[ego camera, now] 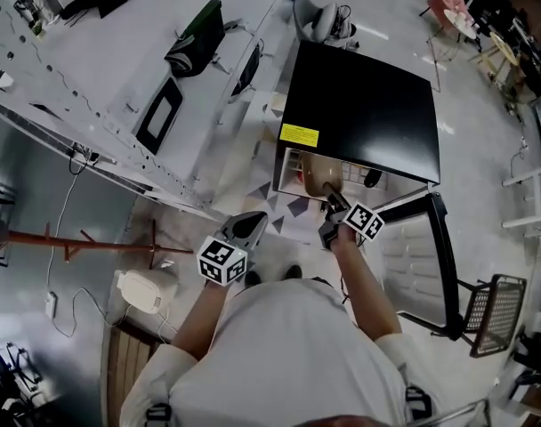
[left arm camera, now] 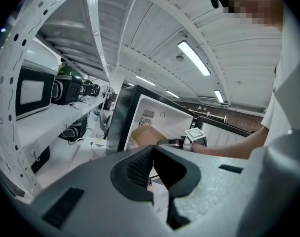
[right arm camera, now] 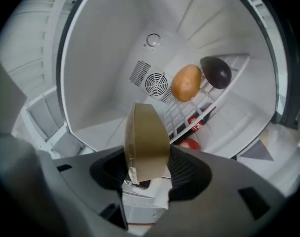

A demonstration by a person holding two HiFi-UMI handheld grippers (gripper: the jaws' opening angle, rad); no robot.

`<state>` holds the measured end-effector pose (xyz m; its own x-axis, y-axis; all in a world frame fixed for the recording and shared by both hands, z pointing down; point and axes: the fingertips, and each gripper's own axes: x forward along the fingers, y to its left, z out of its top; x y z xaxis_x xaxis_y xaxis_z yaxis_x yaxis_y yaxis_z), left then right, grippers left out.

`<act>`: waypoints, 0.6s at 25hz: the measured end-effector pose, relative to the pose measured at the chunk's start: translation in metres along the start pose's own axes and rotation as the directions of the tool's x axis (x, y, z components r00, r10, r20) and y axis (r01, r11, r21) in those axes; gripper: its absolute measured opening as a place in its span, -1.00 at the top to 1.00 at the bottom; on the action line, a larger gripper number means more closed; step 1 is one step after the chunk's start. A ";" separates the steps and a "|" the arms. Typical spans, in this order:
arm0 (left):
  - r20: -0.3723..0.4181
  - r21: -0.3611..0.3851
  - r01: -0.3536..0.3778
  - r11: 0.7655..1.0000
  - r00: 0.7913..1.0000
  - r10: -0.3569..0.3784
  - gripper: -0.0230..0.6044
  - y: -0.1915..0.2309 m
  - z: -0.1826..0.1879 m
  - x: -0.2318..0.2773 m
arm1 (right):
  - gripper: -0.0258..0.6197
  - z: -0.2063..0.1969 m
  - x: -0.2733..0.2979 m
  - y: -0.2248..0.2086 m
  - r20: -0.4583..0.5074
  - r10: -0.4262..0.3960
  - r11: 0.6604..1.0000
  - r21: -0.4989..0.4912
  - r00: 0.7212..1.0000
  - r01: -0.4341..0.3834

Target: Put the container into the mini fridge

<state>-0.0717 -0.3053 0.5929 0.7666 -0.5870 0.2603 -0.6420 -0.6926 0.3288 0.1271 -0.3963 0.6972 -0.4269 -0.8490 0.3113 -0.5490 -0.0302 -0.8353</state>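
The black mini fridge [ego camera: 359, 118] stands on the floor with its door [ego camera: 423, 265] swung open to the right. My right gripper [ego camera: 335, 223] is shut on a flat brown container [ego camera: 322, 178] at the fridge opening. In the right gripper view the container [right arm camera: 146, 139] stands on edge between the jaws of the right gripper [right arm camera: 147, 168], in front of the white interior. In the left gripper view the container [left arm camera: 144, 135] shows at the fridge [left arm camera: 157, 117] mouth. My left gripper [ego camera: 244, 231] hangs back to the left, shut and empty.
Inside the fridge a wire shelf [right arm camera: 209, 100] carries an orange-brown round item [right arm camera: 186, 83] and a dark one [right arm camera: 216, 72]; a red item [right arm camera: 189, 143] lies below. White shelving with a microwave [ego camera: 159, 114] runs along the left. A wire basket [ego camera: 497, 314] stands beyond the door.
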 end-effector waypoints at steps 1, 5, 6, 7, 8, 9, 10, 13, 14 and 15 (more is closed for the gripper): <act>0.002 0.001 -0.004 1.000 1.000 0.004 0.91 0.001 0.001 0.000 | 0.21 0.002 0.003 -0.003 0.009 0.006 0.999 0.050 1.000 -0.006; 0.009 0.006 -0.017 1.000 1.000 0.017 0.91 0.003 0.004 -0.001 | 0.21 0.003 0.015 -0.011 0.021 0.029 0.981 0.193 0.999 -0.032; 0.010 0.007 -0.020 1.000 1.000 0.020 0.91 0.003 0.005 -0.001 | 0.21 0.003 0.018 -0.012 0.019 0.036 0.973 0.228 0.999 -0.039; 0.012 0.008 -0.023 1.000 1.000 0.023 0.91 0.004 0.006 -0.002 | 0.21 0.001 0.021 -0.014 0.013 0.042 0.962 0.270 0.999 -0.044; 0.013 0.009 -0.026 1.000 1.000 0.026 0.91 0.005 0.007 -0.002 | 0.21 -0.001 0.024 -0.015 0.006 0.048 0.947 0.318 0.999 -0.048; 0.015 0.011 -0.030 0.999 0.999 0.030 0.91 0.006 0.008 -0.003 | 0.21 -0.003 0.027 -0.017 0.000 0.055 0.928 0.370 0.998 -0.051; 0.015 0.012 -0.035 0.999 0.999 0.035 0.91 0.007 0.009 -0.004 | 0.21 -0.006 0.028 -0.019 -0.003 0.062 0.906 0.420 0.998 -0.054; 0.017 0.011 -0.048 0.999 0.999 0.047 0.91 0.008 0.009 -0.007 | 0.20 -0.009 0.033 -0.026 0.007 0.087 0.848 0.524 0.996 -0.078; 0.016 0.010 -0.050 0.999 0.999 0.050 0.91 0.008 0.009 -0.007 | 0.20 -0.009 0.035 -0.028 0.011 0.093 0.838 0.540 0.996 -0.084; 0.016 0.009 -0.052 0.999 0.999 0.051 0.91 0.007 0.008 -0.007 | 0.20 -0.008 0.036 -0.030 0.015 0.097 0.833 0.546 0.995 -0.089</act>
<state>-0.0814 -0.3096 0.5863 0.7323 -0.6283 0.2626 -0.6808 -0.6652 0.3068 0.1221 -0.4219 0.7375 -0.4679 -0.8555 0.2219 -0.0271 -0.2370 -0.9711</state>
